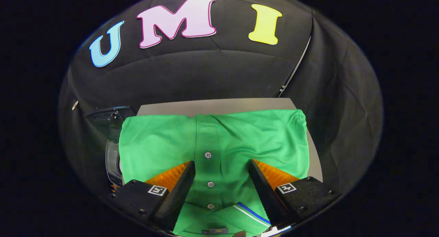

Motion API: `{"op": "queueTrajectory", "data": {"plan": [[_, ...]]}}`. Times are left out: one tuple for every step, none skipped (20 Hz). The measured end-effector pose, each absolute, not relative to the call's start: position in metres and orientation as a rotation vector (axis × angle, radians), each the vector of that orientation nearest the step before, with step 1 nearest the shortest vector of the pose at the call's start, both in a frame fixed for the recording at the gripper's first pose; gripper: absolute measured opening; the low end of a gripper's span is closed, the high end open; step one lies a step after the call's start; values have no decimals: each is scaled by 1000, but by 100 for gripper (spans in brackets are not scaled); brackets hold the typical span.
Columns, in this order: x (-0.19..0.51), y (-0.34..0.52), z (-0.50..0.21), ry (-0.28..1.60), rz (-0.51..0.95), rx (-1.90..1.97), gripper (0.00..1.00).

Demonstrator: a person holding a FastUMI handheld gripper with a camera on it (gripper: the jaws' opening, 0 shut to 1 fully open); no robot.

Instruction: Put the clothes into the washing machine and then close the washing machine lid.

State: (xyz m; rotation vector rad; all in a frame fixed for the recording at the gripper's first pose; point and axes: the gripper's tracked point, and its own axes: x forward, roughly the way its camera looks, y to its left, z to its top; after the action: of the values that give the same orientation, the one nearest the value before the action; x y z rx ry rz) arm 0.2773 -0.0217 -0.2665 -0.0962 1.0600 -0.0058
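Observation:
A folded green polo shirt (240, 137) lies flat on a grey table (219, 106), its button placket running between my fingers and its collar with a blue and white stripe nearest to me. My gripper (222, 164) hangs just above the shirt, open wide, one finger on each side of the placket. Nothing is pinched between the fingers. Left of the table, partly hidden by the shirt's edge, shows part of the washing machine (111, 141), with a dark panel and a round rim.
The black cloth wall of the booth rises behind the table and wraps round both sides. The table's bare grey edge shows beyond the shirt and along its right side (315, 154).

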Motion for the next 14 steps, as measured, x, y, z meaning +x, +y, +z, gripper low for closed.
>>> {"op": "queueTrajectory", "data": {"plan": [[277, -20, -270, 1059, -8, -99, 100], [276, -16, -264, 1078, 21, -120, 96], [276, -12, -263, 1072, 58, -134, 77], [279, -11, -265, 1054, 49, -150, 58], [285, -10, -265, 1029, 61, -185, 39], [284, -13, -265, 1030, 46, -175, 20], [286, -13, -263, 1020, 36, -154, 15], [288, -9, -256, 1001, 29, -102, 10], [291, -3, -250, 979, 40, -58, 10], [289, 1, -242, 963, 62, -17, 10], [287, 3, -234, 954, 80, 14, 10], [286, 6, -225, 940, 98, 33, 10], [284, 8, -216, 930, 113, 36, 10], [283, 10, -207, 916, 126, 37, 10]]}}
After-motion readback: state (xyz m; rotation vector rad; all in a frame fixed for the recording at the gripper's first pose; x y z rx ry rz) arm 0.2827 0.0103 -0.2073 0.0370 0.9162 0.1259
